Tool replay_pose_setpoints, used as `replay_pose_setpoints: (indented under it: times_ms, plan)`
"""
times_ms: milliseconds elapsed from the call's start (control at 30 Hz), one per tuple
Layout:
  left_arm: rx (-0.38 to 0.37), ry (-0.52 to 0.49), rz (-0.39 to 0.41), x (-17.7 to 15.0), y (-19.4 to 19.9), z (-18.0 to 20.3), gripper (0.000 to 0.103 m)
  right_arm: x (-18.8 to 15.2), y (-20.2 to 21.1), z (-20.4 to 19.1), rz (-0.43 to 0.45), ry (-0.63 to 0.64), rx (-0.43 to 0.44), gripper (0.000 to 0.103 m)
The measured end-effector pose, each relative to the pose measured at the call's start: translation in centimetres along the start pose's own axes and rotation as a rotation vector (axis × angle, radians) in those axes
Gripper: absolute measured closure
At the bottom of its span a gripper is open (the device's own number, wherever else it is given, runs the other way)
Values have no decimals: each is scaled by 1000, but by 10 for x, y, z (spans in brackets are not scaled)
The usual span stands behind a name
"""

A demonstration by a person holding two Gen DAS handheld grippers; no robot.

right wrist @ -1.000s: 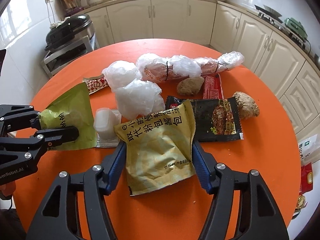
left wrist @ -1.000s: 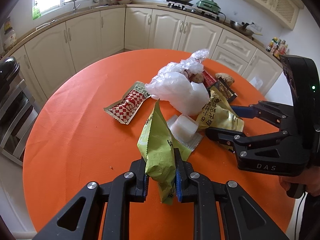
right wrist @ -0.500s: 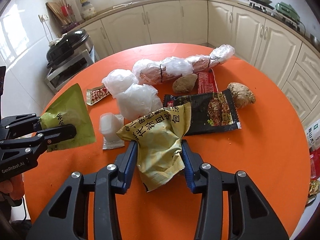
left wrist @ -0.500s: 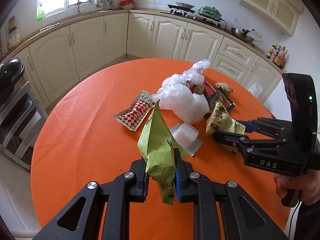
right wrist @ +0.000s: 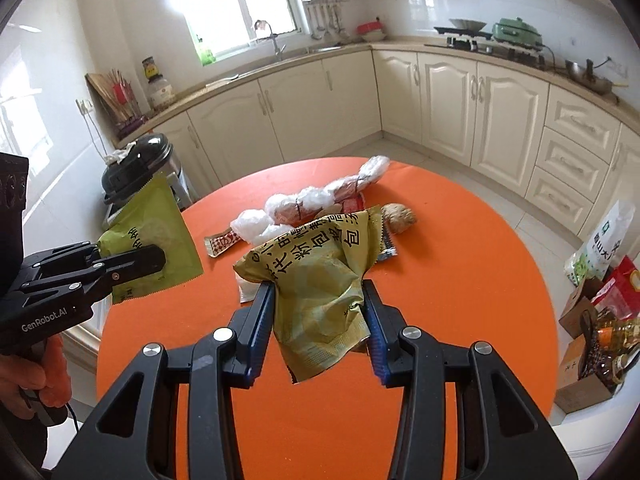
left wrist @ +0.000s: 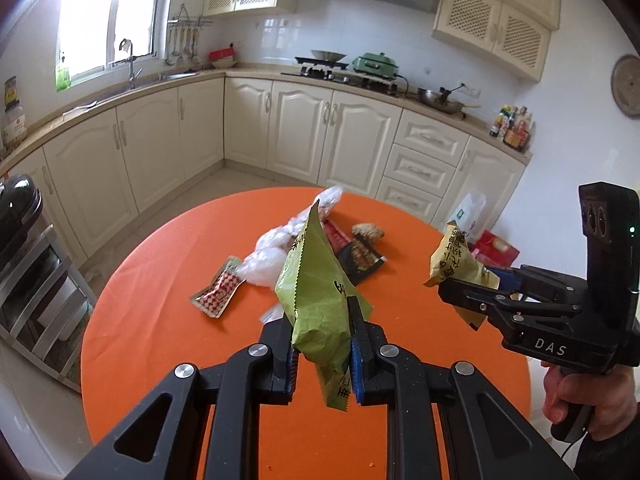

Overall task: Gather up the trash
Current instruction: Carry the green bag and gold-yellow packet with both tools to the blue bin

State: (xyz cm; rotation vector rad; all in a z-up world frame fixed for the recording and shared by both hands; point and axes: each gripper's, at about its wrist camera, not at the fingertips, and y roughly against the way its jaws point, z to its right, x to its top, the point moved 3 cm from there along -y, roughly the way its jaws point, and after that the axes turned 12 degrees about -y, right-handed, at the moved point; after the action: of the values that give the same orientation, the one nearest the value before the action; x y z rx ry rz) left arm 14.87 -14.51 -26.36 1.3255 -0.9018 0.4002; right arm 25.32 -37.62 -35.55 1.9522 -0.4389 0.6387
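Note:
My left gripper (left wrist: 322,350) is shut on a green snack wrapper (left wrist: 316,292), held upright in the air above the round orange table (left wrist: 160,320). The same green wrapper (right wrist: 154,240) shows at the left of the right wrist view, pinched by the left gripper (right wrist: 132,258). My right gripper (right wrist: 320,320) is shut on a crumpled yellow-olive wrapper (right wrist: 320,276) with black characters, also lifted off the table. In the left wrist view that yellow wrapper (left wrist: 456,258) pokes out of the right gripper (left wrist: 476,292) at the right.
Left on the table are a red checked sachet (left wrist: 218,294), clear plastic bags (right wrist: 308,200), a black packet (left wrist: 362,260), a brown lump (right wrist: 398,216) and a small clear pouch (right wrist: 248,290). A black bin (right wrist: 136,168) stands at the left; bags and boxes (right wrist: 600,280) lie on the floor at the right.
Both grippers rose off the table with their wrappers. The right jaws closed on the yellow wrapper, crumpling it, and lifted it clear; the views now tilt up toward the cabinets.

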Motion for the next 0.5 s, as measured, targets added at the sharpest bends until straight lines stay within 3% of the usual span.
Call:
replay_pose_setpoints:
  times_ms: [233,500]
  plan:
    - [-83,-103,68,22,19,71,86,-4,75,37,116,-74,-66,61]
    - [-237,-242,79,38,11,170,86,-26,158,114,224,-231,-215,61]
